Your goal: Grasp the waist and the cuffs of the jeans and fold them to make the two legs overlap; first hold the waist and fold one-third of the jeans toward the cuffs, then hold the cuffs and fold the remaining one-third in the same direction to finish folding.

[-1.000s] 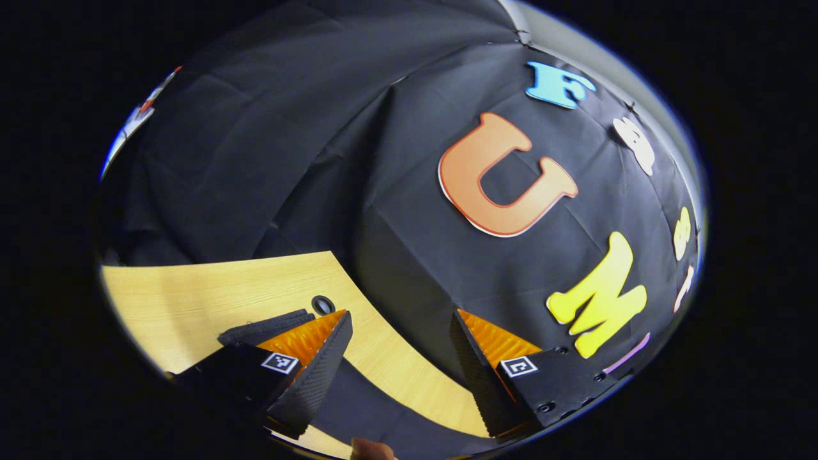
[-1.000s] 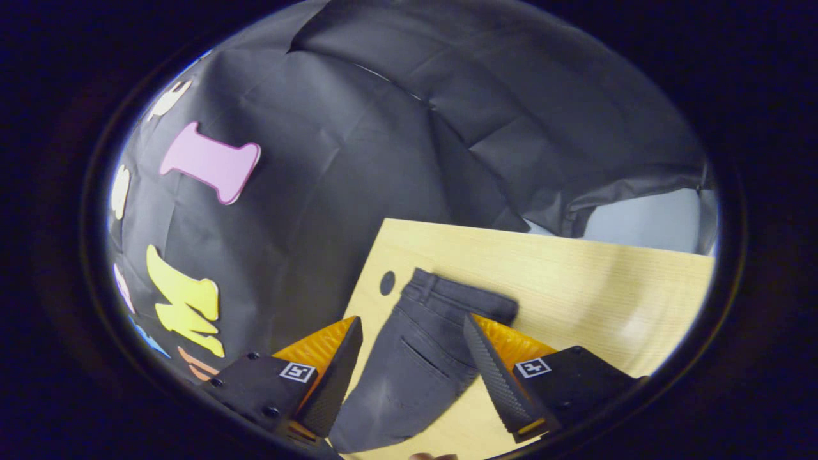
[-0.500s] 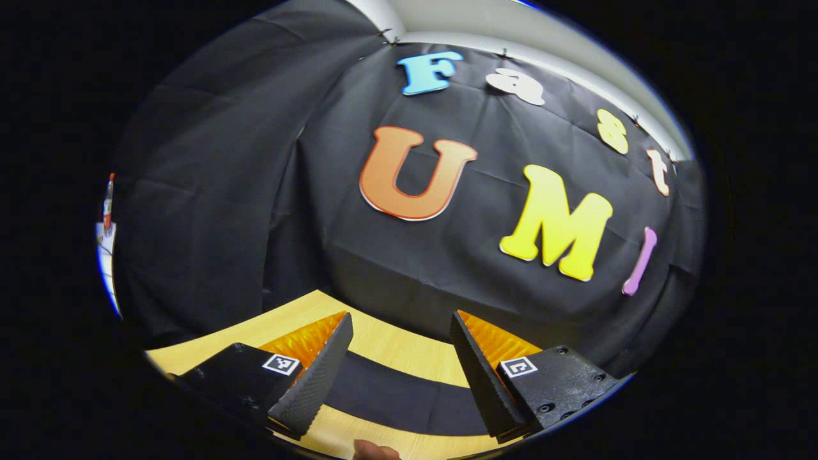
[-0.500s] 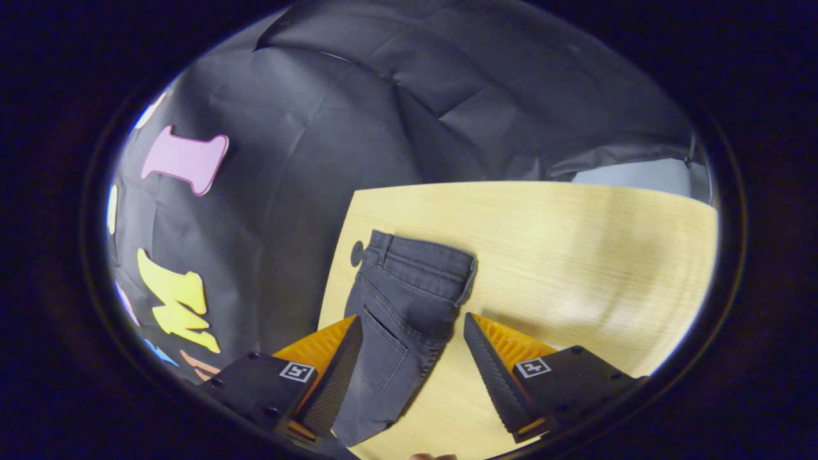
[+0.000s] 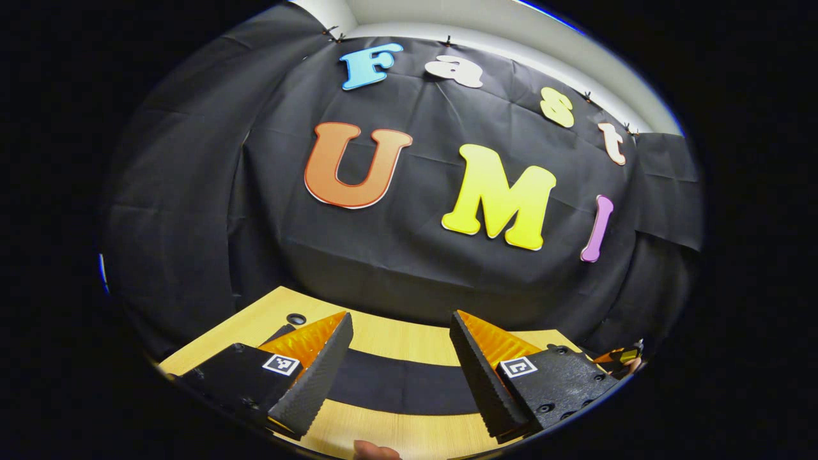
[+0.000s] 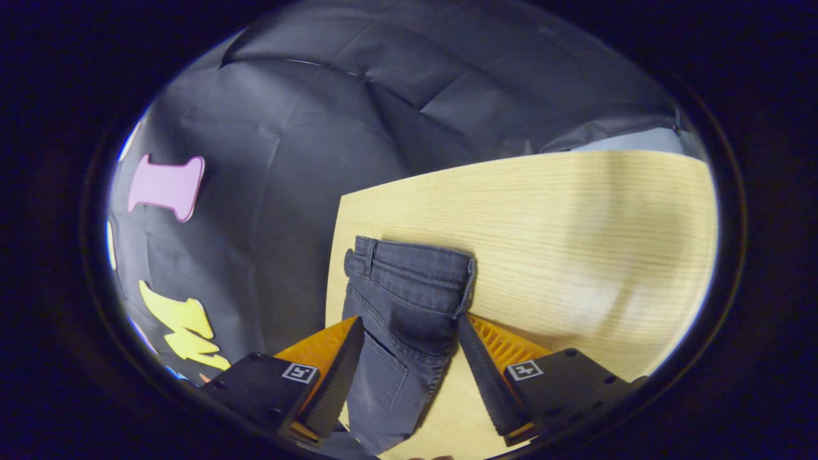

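The dark grey jeans (image 6: 409,300) lie flat on the wooden table (image 6: 575,223), waistband toward the table's far end, a back pocket facing up. My right gripper (image 6: 410,319) is open just above them, one finger on each side of the seat, below the waistband. In the left gripper view the jeans (image 5: 396,383) run as a dark band across the table (image 5: 383,335). My left gripper (image 5: 400,317) is open over that band with nothing between its fingers. How high it hangs above the cloth I cannot tell.
A small round hole (image 5: 296,318) sits in the table near its left corner. The table's back edge meets the black cloth wall (image 5: 396,268). Part of the other gripper and its hand (image 5: 618,358) shows at the far right. Bare wood (image 6: 607,255) spreads to the right of the waistband.
The left gripper has swung round to face the wall squarely, with the jeans now straight across its view. The right gripper has moved in toward the waist, which now lies between its fingers.
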The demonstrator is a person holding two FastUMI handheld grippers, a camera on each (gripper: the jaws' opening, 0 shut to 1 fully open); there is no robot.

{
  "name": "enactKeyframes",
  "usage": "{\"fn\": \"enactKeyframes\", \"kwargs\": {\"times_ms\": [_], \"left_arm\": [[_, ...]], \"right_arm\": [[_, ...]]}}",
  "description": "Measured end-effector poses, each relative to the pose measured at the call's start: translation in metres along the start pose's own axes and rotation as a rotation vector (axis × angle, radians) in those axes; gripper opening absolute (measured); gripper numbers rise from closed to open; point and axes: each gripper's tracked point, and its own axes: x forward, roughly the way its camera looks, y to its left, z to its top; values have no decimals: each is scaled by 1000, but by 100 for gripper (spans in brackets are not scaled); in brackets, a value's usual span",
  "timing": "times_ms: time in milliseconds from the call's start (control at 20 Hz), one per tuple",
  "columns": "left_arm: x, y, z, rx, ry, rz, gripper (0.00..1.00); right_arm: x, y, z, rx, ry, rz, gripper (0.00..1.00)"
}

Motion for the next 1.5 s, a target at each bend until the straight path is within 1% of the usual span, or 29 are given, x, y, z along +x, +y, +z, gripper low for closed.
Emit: {"fn": "enactKeyframes", "kwargs": {"times_ms": [50,100,150,200,300,350,400,450,550,600,650,700,750,800,1000,1050,1100,1150,1200,1250,1300,1400,1450,1500], "left_arm": [[-2,-3,-2,4,8,-7,98],[-2,-8,-5,0,15,-12,98],[-4,-13,-8,-6,27,-18,98],[-5,-14,-11,-10,35,-21,98],[-8,-16,-15,-7,47,-23,98],[-9,-17,-17,-5,52,-23,98],[-10,-16,-20,-8,62,-21,98],[-11,-16,-23,-14,70,-20,98],[-10,-15,-25,-23,82,-15,98],[-11,-14,-27,-27,85,-12,98],[-12,-12,-27,-31,87,-7,98],[-14,-9,-26,-36,86,-3,98],[-15,-6,-26,-37,87,1,98],[-15,-3,-27,-38,88,7,98],[-20,6,-30,-53,92,17,98],[-22,8,-30,-55,91,16,98],[-23,8,-30,-59,91,16,98],[-23,11,-32,-66,94,14,98],[-23,11,-33,-76,97,12,98],[-24,12,-33,-81,97,11,98],[-26,14,-33,-84,96,10,98],[-28,18,-33,-88,94,9,98],[-30,21,-34,-91,96,10,98],[-30,23,-34,-93,95,12,98]], "right_arm": [[5,0,-1,16,0,5,88],[9,3,-2,36,2,18,75],[12,2,0,54,-5,20,72],[13,-5,1,62,-9,0,69],[18,-6,1,89,-11,17,54],[18,-10,2,86,-14,10,46],[17,-8,2,82,-17,19,28],[17,-9,2,61,-30,15,28],[18,-13,2,0,-59,-23,28],[16,-11,0,-37,-67,-40,12],[15,-10,1,-67,-79,-49,17],[13,-8,2,-83,-88,-54,12],[13,-5,0,-106,-98,-58,17],[10,-1,-1,-148,-112,-64,17],[-1,29,-7,-420,-165,-92,17],[-4,39,-10,-486,-179,-92,12],[-9,47,-14,-550,-188,-97,16],[-16,56,-18,-618,-200,-95,17],[-22,69,-23,-687,-213,-90,17],[-28,81,-30,-753,-225,-80,12],[-33,94,-39,-820,-233,-69,21],[-45,115,-57,-952,-247,-48,21],[-52,124,-69,-1013,-254,-34,16],[-59,133,-82,-1074,-258,-20,16]]}}
